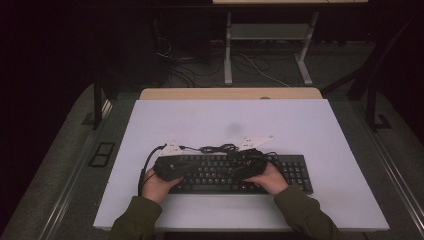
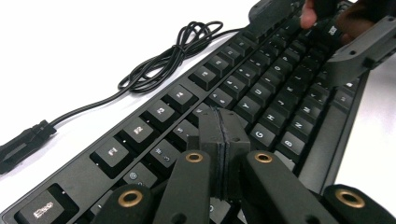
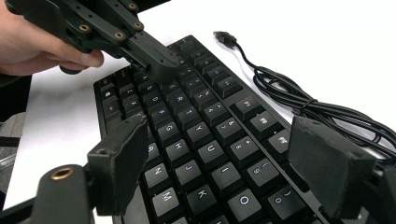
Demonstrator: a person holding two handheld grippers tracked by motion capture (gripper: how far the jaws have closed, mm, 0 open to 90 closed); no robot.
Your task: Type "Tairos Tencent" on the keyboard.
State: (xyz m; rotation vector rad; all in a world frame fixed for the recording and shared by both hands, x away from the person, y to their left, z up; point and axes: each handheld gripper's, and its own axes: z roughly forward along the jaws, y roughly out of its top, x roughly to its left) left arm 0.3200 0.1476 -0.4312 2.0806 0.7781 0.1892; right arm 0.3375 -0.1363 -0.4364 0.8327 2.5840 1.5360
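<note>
On the white table (image 1: 300,125) the black keyboard (image 1: 295,172) lies near the front edge; your left gripper (image 2: 223,133) tilts down over its left keys, jaws pressed together; your right gripper (image 3: 224,163) hovers above the middle keys, jaws wide apart; cable (image 1: 217,148) coiled behind.

Far tabletop (image 1: 280,117): bare, open passage.
Behind keyboard (image 1: 295,172): coiled cable (image 1: 220,148) lies in the way.
Tabletop sides: open beside the keyboard.
</note>
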